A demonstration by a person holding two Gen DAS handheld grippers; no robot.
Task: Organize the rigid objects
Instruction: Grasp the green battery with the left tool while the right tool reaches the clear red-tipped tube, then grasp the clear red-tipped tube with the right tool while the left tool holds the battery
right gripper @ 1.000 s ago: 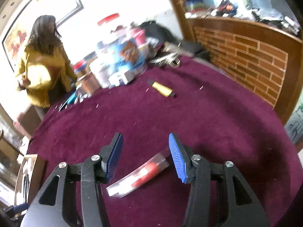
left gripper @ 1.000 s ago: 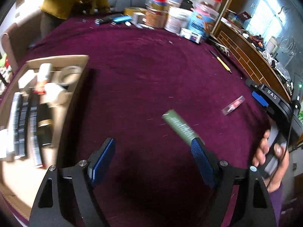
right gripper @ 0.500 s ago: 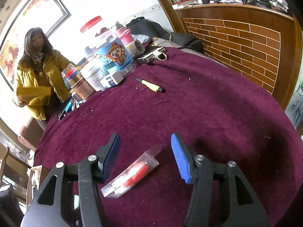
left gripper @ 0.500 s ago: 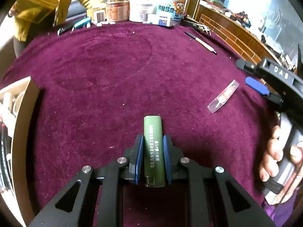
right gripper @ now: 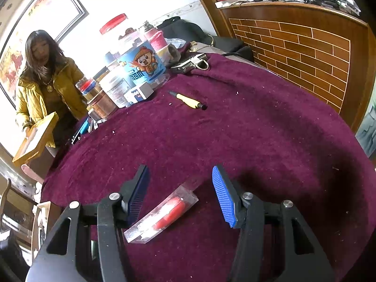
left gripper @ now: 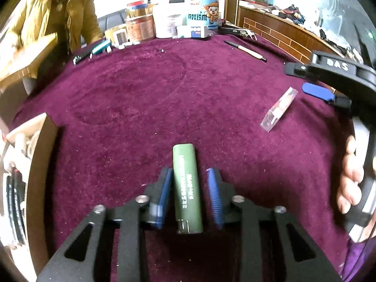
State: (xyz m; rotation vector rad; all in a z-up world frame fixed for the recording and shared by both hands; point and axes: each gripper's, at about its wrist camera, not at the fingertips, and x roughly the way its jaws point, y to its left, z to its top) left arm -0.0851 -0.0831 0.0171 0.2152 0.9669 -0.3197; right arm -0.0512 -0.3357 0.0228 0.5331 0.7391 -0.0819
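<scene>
- Left claw (left gripper: 189, 172) wide open a second ago, now clamped on the green tube (left gripper: 186, 188); tube gripped along its length, sitting a touch askew between the pads, far end poking out past the tips.
- Looks like grip made, so pick-up step done; carry to the wooden tray (left gripper: 38, 164) at the left edge likely next.
- Tube low over the desk (left gripper: 164, 94), near side, middle of the maroon cloth.
- Right claw (right gripper: 179, 169) unchanged: half open, nothing held, straddling the clear packet (right gripper: 164, 213) with the red piece inside; packet lying slantwise on the cloth, pads clear of it on both sides.
- Same packet spotted from the left wrist view, off to the right of the tube, well apart.
- Tray already crowded with dark bars and pale bits, so a free slot may need finding.
- Open cloth between tube and tray, nothing in the way.
- Far side: yellow pen (right gripper: 188, 100) loose on the cloth, jars and tubs (right gripper: 141, 68) bunched at the far edge.
- Person in a yellow jacket (right gripper: 47, 89) beyond the far-left edge, holding a flat wooden box, clear of both claws.
</scene>
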